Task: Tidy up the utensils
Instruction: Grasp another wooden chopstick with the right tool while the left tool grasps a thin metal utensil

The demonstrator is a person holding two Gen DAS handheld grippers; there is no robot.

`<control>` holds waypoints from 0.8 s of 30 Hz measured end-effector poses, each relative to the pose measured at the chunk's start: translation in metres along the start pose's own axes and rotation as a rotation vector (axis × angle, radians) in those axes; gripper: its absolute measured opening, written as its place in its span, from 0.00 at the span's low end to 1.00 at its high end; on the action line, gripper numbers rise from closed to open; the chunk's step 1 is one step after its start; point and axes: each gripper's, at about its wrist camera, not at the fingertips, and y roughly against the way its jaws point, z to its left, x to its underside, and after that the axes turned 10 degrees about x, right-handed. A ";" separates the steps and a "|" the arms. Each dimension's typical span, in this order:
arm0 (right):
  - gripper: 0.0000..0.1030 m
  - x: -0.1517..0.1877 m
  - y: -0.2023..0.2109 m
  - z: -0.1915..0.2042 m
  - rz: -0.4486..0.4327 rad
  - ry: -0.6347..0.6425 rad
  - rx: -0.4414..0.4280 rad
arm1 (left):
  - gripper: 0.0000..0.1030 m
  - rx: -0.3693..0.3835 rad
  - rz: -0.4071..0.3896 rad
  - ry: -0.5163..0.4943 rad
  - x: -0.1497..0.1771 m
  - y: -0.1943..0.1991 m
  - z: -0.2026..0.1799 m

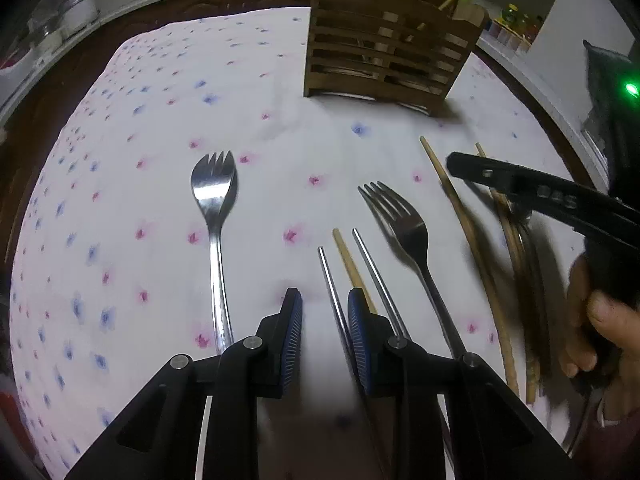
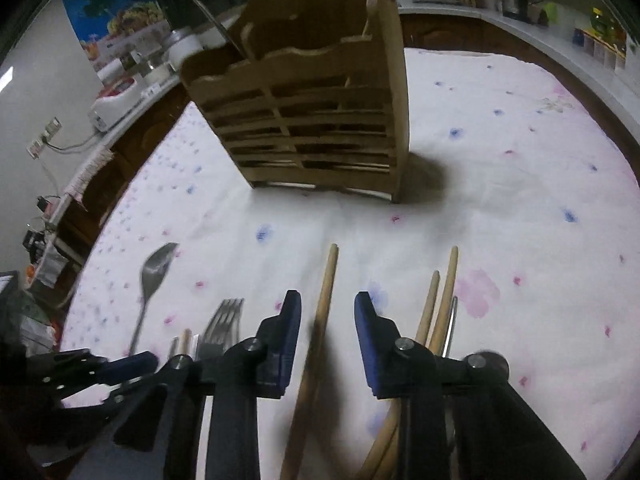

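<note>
A slatted wooden utensil holder [image 1: 384,60] stands at the far side of the flowered tablecloth; it also shows in the right wrist view [image 2: 312,128] with a wooden stick in it. My left gripper [image 1: 325,304] is open over a metal chopstick [image 1: 332,284]; a wooden chopstick [image 1: 350,262], a second metal chopstick [image 1: 374,272] and a fork [image 1: 404,228] lie just right. A spork [image 1: 214,200] lies to the left. My right gripper [image 2: 328,308] is open around a wooden chopstick [image 2: 325,304], above the cloth. More wooden chopsticks [image 2: 442,300] lie to its right.
The round table's dark wooden rim [image 1: 120,44] circles the cloth [image 1: 132,208]. A counter behind holds jars and appliances [image 2: 120,96]. The right gripper and the hand holding it show at the right of the left wrist view [image 1: 540,196].
</note>
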 end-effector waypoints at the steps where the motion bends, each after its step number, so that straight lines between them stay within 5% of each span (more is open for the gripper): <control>1: 0.26 -0.001 -0.004 0.001 0.007 0.003 0.005 | 0.23 -0.007 0.001 -0.011 -0.001 -0.001 -0.002; 7: 0.24 -0.006 -0.015 0.014 0.001 0.071 0.082 | 0.16 -0.036 -0.002 -0.057 -0.002 -0.009 -0.013; 8: 0.20 -0.005 -0.015 0.018 -0.007 0.094 0.110 | 0.06 -0.043 -0.008 -0.062 -0.002 -0.010 -0.014; 10: 0.09 -0.003 -0.014 0.019 -0.018 0.112 0.144 | 0.06 -0.025 -0.018 -0.051 -0.001 -0.009 -0.010; 24: 0.05 -0.002 0.063 0.009 -0.109 0.022 -0.035 | 0.02 0.083 -0.085 -0.016 0.008 0.043 -0.011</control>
